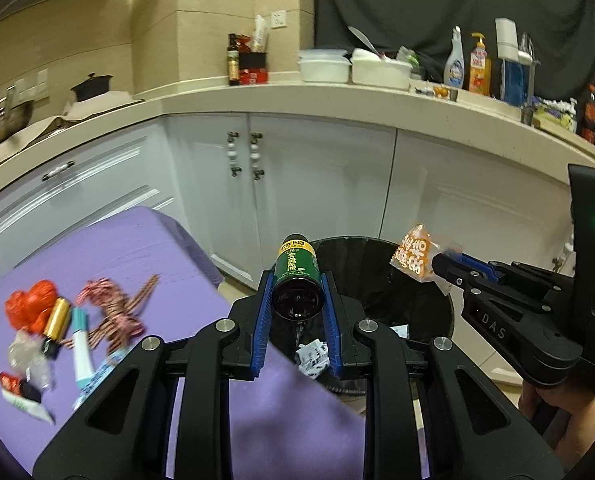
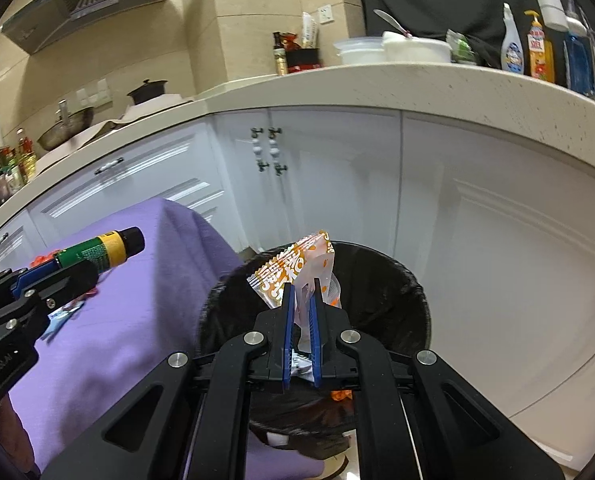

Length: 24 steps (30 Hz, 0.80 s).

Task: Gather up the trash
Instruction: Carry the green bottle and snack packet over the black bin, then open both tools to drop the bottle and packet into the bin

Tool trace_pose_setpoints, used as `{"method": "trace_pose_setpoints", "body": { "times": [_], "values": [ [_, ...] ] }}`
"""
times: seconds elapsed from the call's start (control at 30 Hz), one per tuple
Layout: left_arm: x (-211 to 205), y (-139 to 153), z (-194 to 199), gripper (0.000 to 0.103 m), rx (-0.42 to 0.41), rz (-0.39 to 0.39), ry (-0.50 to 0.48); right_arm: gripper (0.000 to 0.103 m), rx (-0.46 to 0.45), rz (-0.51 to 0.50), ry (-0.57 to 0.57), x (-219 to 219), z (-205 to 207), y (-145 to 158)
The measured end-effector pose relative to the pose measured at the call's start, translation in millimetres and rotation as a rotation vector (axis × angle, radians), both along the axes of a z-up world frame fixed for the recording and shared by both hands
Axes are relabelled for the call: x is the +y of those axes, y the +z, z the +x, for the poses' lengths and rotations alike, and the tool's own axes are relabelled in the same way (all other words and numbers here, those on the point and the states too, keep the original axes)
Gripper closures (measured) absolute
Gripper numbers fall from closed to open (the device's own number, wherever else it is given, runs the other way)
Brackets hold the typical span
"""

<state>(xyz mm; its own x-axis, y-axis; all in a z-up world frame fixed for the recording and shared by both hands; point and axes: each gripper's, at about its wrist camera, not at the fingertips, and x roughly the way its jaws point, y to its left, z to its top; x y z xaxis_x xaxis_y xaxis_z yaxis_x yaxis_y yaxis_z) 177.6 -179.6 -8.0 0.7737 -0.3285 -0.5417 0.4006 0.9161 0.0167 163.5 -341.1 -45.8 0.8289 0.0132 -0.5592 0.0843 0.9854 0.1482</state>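
Gripping a small dark glass bottle with a green-and-yellow label [image 1: 296, 276] between its blue-padded fingers, the left gripper [image 1: 297, 280] sits at the centre of the left wrist view, the bottle lying along the fingers with its base toward the camera and its black cap pointing away. The bottle hangs over the near rim of the round black-lined trash bin [image 1: 437, 300], which stands on the floor in front of the white cabinet doors [image 1: 321, 184]. White crumpled paper scraps [image 1: 312, 357] lie inside the bin, low in the frame centre.

At the right of the same view, the right gripper [image 1: 441, 262] is pinched narrowly on a crinkled orange-and-white plastic snack wrapper [image 1: 413, 254], held above the bin's far right rim. In the right wrist view the wrapper [image 2: 297, 272] stands up from between the nearly closed blue pads, directly over the bin's opening [image 2: 397, 280], and the bottle [image 2: 101, 249] shows at the left edge.

On the purple tablecloth [image 1: 137, 248], lower left, more litter remains: a crumpled red plastic bag [image 1: 31, 308], a gold cylindrical tube [image 1: 57, 318], a red-and-white striped ribbon [image 1: 113, 312], a white-and-teal tube [image 1: 82, 348], and a small red packet [image 1: 10, 383], all clustered close together.
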Motion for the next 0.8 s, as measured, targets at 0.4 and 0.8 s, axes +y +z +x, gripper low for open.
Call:
{"method": "trace_pose_setpoints", "body": {
  "times": [0.4,0.8],
  "values": [
    [-30,-34,43,0.079,0.087,0.044,0.001,0.074,0.035,0.002,-0.048,-21,26,-27],
    [-15,-23,34,0.050,0.064,0.033,0.037,0.065,0.019,0.001,-0.046,-11,15,-14]
  ]
}}
